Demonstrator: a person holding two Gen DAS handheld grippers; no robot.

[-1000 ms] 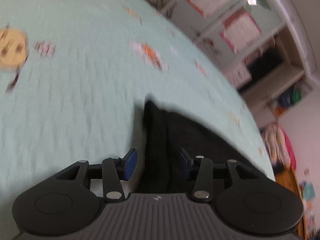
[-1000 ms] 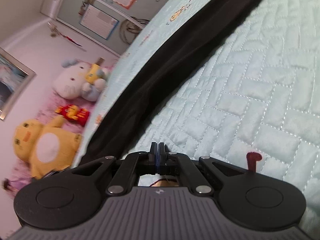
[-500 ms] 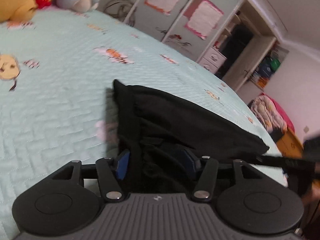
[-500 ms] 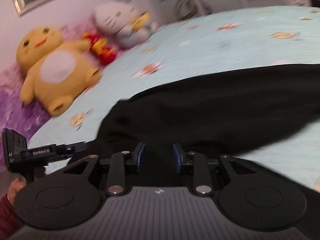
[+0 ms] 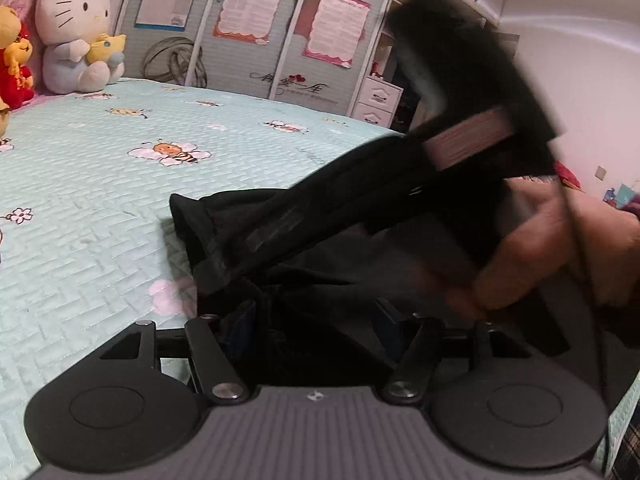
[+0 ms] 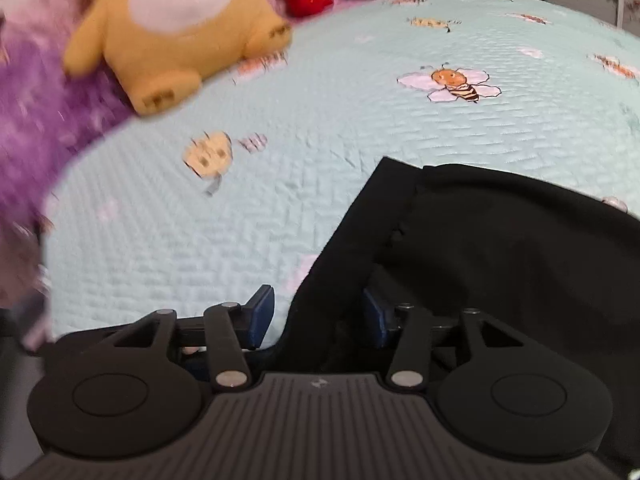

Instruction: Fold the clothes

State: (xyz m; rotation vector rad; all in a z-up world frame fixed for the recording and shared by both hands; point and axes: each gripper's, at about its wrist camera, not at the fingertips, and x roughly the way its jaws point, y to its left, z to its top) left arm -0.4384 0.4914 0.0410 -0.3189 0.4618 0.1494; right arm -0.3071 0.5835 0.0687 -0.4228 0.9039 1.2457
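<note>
A black garment lies on the mint quilted bedspread. My left gripper is low over its near end. Its jaws are opening, and bunched black cloth sits between the fingers and half hides the blue pads. In the right wrist view the same garment fills the lower right. My right gripper is over its edge, jaws opening. The left pad is clear over the quilt, and the cloth edge runs between the pads. A hand holding the right tool crosses the left wrist view, blurred.
Plush toys line the head of the bed: a white cat and a yellow one. A purple fluffy cover lies at the left. Wardrobe doors with posters and white drawers stand beyond the bed.
The right gripper has opened from fully shut and swung along the garment to the end by the left gripper. The left gripper has rolled level and opened wider over the cloth.
</note>
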